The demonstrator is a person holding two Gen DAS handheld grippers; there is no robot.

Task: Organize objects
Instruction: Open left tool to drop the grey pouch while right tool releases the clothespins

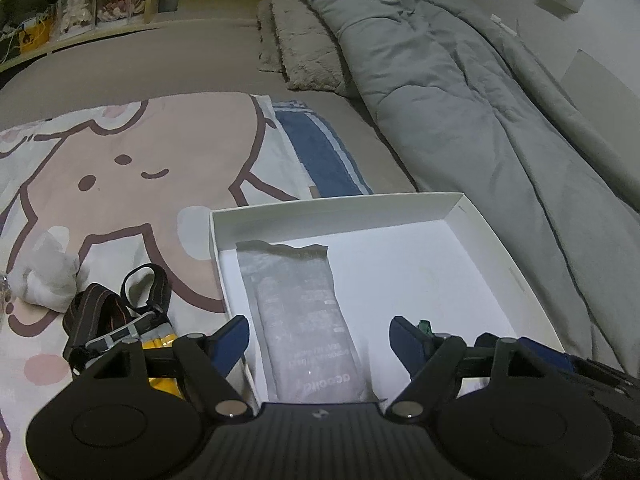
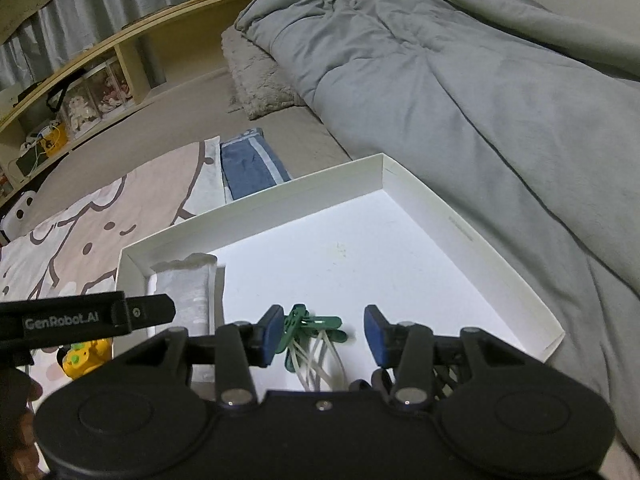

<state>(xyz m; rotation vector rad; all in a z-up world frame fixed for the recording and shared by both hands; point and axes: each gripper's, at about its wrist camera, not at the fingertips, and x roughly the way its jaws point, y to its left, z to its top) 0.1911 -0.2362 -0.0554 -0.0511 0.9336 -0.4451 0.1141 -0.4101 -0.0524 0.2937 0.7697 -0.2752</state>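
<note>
Grey duvet point(image 2: 460, 80) borders the white box point(image 2: 460, 216) on the bed; both claws, left claw point(image 1: 320, 340) and right claw point(image 2: 320, 334), gape apart.

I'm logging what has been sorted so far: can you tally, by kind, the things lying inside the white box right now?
Grey foil pouch: 1
Bunch of green clips with white straps: 1
Total in the white box: 2

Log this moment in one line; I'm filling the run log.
left hand-held gripper: open over grey pouch | right hand-held gripper: open, green clips released | both in white box
</note>
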